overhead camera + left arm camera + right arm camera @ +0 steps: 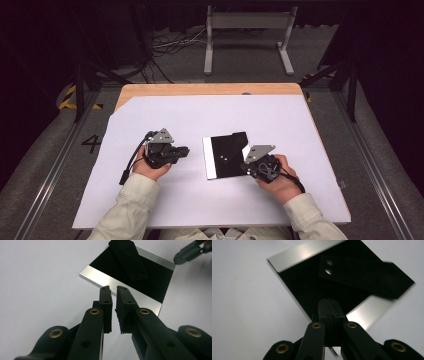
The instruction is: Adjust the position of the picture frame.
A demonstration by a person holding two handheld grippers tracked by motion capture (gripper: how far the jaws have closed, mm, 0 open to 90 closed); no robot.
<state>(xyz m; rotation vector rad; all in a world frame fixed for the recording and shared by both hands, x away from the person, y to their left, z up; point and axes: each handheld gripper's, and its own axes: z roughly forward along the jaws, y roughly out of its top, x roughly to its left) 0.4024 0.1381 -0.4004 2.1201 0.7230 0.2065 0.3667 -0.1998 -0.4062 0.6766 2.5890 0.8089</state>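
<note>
Two grippers are resting in my hands over the white sheet [200, 200] covering the table. I am holding my left gripper [184, 150] low, its jaws pointing toward the plate [227, 156] but staying well short of it; they are standing a narrow slit apart with nothing between them. I am angling my right gripper [246, 169] in from the other side, its jaws pressed fully together and empty, their tips hovering over the plate's near corner. Whether they are touching it I cannot tell. The plate is lying flat between my grippers, a black square with shiny silver strips along two opposite edges. A black strip [128, 258] with two small holes is lying across it.
</note>
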